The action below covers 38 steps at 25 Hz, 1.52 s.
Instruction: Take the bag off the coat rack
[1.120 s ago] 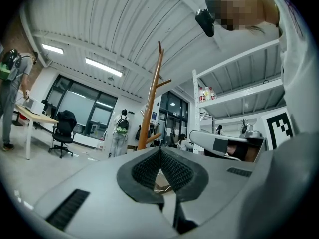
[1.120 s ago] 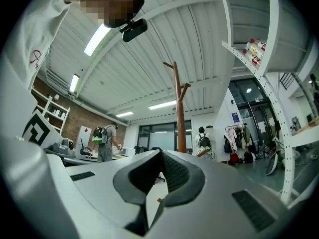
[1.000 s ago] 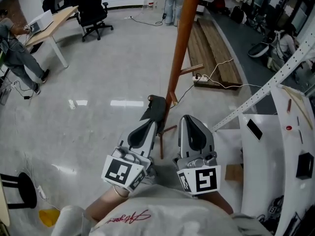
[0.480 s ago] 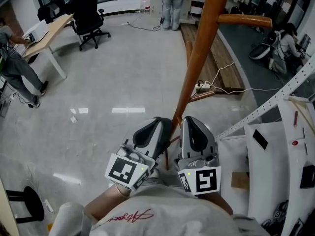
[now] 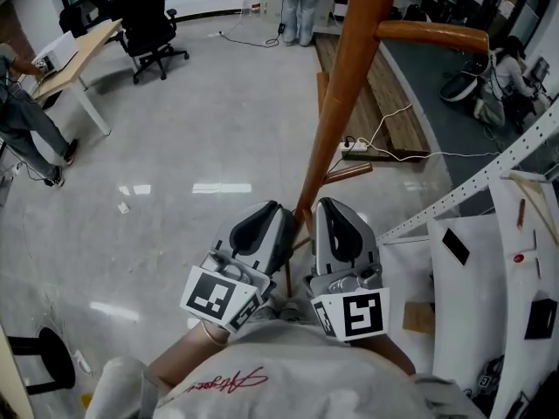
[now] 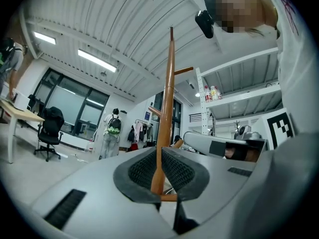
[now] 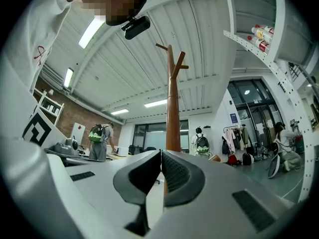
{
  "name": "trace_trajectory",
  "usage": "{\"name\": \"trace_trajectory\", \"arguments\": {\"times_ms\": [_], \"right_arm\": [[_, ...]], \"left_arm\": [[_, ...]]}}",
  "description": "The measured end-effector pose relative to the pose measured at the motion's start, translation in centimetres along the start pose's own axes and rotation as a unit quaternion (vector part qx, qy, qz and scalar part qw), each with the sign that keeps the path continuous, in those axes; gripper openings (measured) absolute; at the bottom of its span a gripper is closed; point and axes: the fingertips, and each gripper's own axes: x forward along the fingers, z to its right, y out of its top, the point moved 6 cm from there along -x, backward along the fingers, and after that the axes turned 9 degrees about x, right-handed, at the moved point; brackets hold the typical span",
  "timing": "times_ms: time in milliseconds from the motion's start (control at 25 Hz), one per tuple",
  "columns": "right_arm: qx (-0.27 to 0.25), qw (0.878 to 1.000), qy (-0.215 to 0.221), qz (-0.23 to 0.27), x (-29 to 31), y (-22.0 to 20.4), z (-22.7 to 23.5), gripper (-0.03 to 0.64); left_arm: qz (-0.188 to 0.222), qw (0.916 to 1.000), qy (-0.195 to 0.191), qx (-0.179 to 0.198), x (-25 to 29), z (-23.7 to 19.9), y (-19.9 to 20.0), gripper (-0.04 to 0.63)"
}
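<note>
Pointing left claw and right claw side by side just beside the rack pole, each pressed together and empty. Finding no bag in any view; seeing only bare pegs. Guessing bag soft, floppy, fairly light, swinging once lifted. Favouring a hold high up, right where it hangs.

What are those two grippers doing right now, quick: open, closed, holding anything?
Left gripper: closed, holding nothing.
Right gripper: closed, holding nothing.
</note>
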Motion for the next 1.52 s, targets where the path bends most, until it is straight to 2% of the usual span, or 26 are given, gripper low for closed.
{"name": "trace_trajectory", "arguments": {"times_ms": [120,200,360,440,520,560,720,840,1000,1320,1520], "right_arm": [[0.003,1.0,0.006,-0.002,0.0,-0.1,0.6,0.02],[0.006,1.0,0.007,-0.005,0.0,-0.3,0.9,0.02],[0.011,1.0,0.007,-0.008,-0.2,-0.5,1.4,0.02],[0.012,1.0,0.006,-0.009,-0.2,-0.5,1.7,0.02],[0.011,1.0,0.006,-0.01,-0.4,-0.6,2.0,0.02],[0.01,1.0,0.006,-0.01,-0.5,-0.6,2.1,0.02],[0.012,1.0,0.002,-0.015,-0.8,-1.2,2.8,0.02],[0.015,1.0,0.001,-0.019,-1.1,-1.7,3.2,0.02],[0.02,0.999,-0.001,-0.027,-1.4,-2.4,3.6,0.02],[-0.024,0.999,-0.009,-0.038,-1.6,-3.5,3.9,0.02],[-0.022,0.999,-0.015,-0.042,-1.8,-3.9,4.1,0.02]], "left_arm": [[0.006,0.9999,-0.001,-0.009,0.2,-0.2,-0.5,0.03],[0.014,0.9997,-0.003,-0.019,0.0,-0.5,-1.2,0.175],[-0.02,0.9985,0.004,-0.052,-0.6,-1.8,-5.4,0.274],[-0.047,0.9938,-0.018,-0.099,-0.8,-2.6,-9.1,0.318],[-0.075,0.9838,-0.054,-0.154,-1.1,-3.0,-12.7,0.324],[-0.093,0.9798,-0.063,-0.166,-1.3,-3.1,-14.3,0.324],[-0.153,0.9703,-0.049,-0.18,-2.2,-3.2,-19.0,0.325],[-0.16,0.9682,-0.058,-0.183,-2.0,-3.1,-20.6,0.325],[-0.169,0.9628,-0.107,-0.182,-0.6,-3.2,-21.8,0.325],[-0.222,0.9424,-0.167,-0.185,1.3,-2.4,-24.7,0.324],[-0.229,0.9393,-0.193,-0.168,2.1,-1.6,-25.3,0.322]]}}
